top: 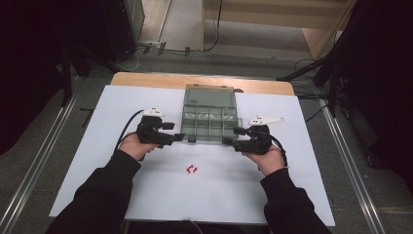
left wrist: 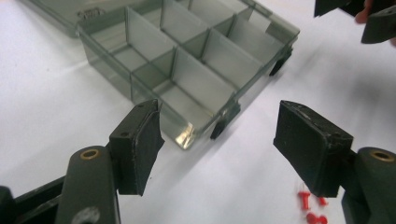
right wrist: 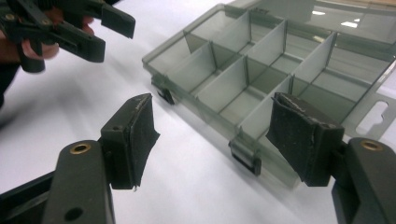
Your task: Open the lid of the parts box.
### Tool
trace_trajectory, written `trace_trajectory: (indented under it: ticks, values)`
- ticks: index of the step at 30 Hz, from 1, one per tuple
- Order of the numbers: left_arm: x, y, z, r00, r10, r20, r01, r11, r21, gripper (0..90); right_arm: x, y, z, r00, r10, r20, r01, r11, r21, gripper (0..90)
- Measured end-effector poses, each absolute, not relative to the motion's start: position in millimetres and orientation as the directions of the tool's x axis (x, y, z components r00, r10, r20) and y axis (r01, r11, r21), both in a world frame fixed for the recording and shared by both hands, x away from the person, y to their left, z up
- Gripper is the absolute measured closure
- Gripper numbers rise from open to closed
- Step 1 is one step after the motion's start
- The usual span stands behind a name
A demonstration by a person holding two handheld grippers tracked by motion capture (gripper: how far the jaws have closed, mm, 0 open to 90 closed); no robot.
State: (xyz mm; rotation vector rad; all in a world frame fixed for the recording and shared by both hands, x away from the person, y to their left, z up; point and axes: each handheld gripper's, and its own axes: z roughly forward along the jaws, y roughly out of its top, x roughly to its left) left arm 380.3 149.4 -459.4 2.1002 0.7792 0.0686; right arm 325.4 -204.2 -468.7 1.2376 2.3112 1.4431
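- Sat at the middle of the white counter: a clear compartment box, lid laid flat behind it, cells apparently empty.
- Flanked its near corners: left tongs and right tongs, both spread apart, holding nothing.
- Lay loose nearer the person, well clear of the box: red pushpins, probably meant for the cells.
- Left bare counter all round for reaching.

A lab-like recording space: floor rails, loose cables and dark stands surround the white-covered table.
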Motion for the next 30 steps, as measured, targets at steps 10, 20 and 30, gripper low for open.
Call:
trace_trajectory:
  ticks: [10, 20, 30]
  values:
    - [363.8, 155.6, -461.8, 0.825, 0.528, -0.201, 0.472, -0.448, 0.760, 30.7, 310.0, -205.5, -471.1, -0.677, 0.683, 0.274, 0.553, 0.226, 0.802, 33.2]
    - [349.9, 162.4, -464.1, 0.836, 0.513, -0.194, 0.460, -0.463, 0.758, 30.7, 299.8, -205.5, -475.0, -0.696, 0.659, 0.285, 0.558, 0.246, 0.793, 32.0]
    - [341.9, 170.0, -467.6, 0.838, 0.510, -0.194, 0.460, -0.469, 0.754, 30.7, 287.0, -207.5, -479.4, -0.717, 0.640, 0.275, 0.544, 0.267, 0.795, 30.2]
